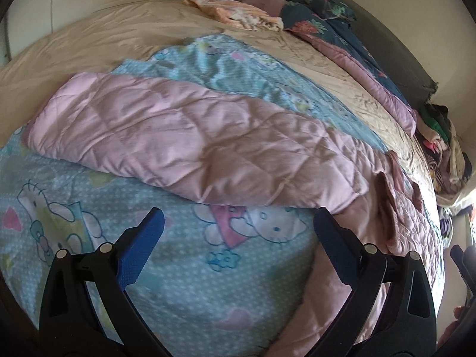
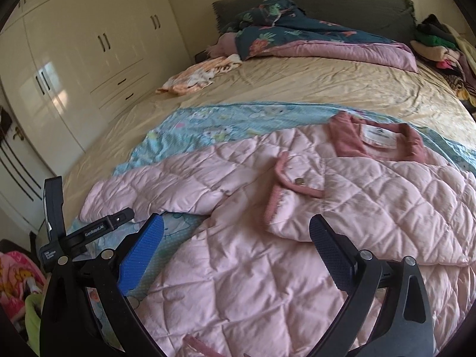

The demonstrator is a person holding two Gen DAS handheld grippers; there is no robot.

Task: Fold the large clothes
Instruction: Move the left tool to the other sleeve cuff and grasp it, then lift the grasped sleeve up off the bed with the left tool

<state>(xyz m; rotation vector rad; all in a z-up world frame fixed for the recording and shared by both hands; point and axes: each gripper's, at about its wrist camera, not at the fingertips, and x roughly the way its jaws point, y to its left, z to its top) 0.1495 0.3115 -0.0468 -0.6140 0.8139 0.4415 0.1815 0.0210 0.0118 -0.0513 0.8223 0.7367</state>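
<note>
Jacket (image 2: 297,208) looks puffy, soft, slippery; I'd pinch its sleeve (image 1: 178,131) cuff. Left gripper (image 1: 238,226) and right gripper (image 2: 236,229) both gape, empty.

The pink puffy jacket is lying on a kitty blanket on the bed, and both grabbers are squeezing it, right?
Not quite. The jacket does lie on the kitty blanket, but the right wrist view shows the right gripper open, and the left wrist view shows the left gripper open too.

The left gripper (image 1: 238,223) hangs wide apart over a blue blanket (image 1: 184,267), a pink jacket sleeve (image 1: 184,136) just ahead.
</note>
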